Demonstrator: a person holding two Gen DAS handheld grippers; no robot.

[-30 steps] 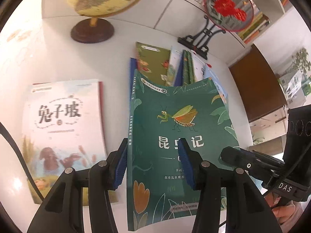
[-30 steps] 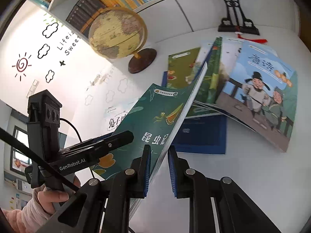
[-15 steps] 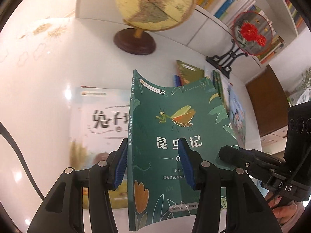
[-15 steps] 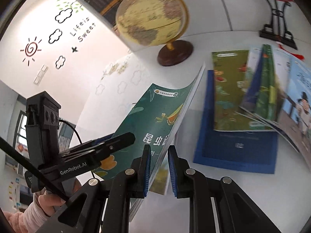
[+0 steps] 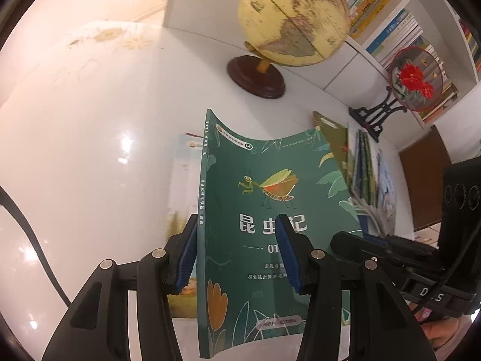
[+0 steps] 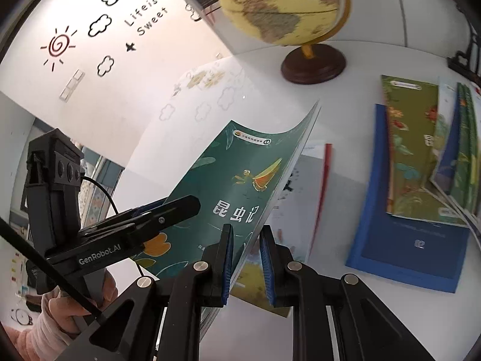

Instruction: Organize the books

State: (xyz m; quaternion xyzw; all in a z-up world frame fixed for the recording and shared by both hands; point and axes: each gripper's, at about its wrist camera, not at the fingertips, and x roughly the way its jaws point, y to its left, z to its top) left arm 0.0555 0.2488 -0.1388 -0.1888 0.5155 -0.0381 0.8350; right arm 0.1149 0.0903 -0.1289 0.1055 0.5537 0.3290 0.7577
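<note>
A dark green book with a mantis on its cover (image 5: 270, 210) is held off the white table, and it also shows in the right wrist view (image 6: 240, 192). My right gripper (image 6: 245, 263) is shut on its page edge. My left gripper (image 5: 237, 251) is open, its blue pads on either side of the book's spine and cover, one pad in front of the cover. Under the book lies a pale rabbit picture book (image 5: 180, 198), mostly hidden. A blue book (image 6: 402, 240) with an olive green book (image 6: 412, 150) on it lies to the right.
A yellow globe on a brown base (image 5: 291, 18) stands at the back of the table (image 5: 90, 120). A red fan ornament on a black stand (image 5: 412, 78) is at the back right. Shelves of books (image 5: 399, 36) run behind. More fanned books (image 5: 366, 162) lie right.
Both grippers and the green book have moved left, over the rabbit book, which is now mostly covered. The pile of other books has slid toward the right of both views.
</note>
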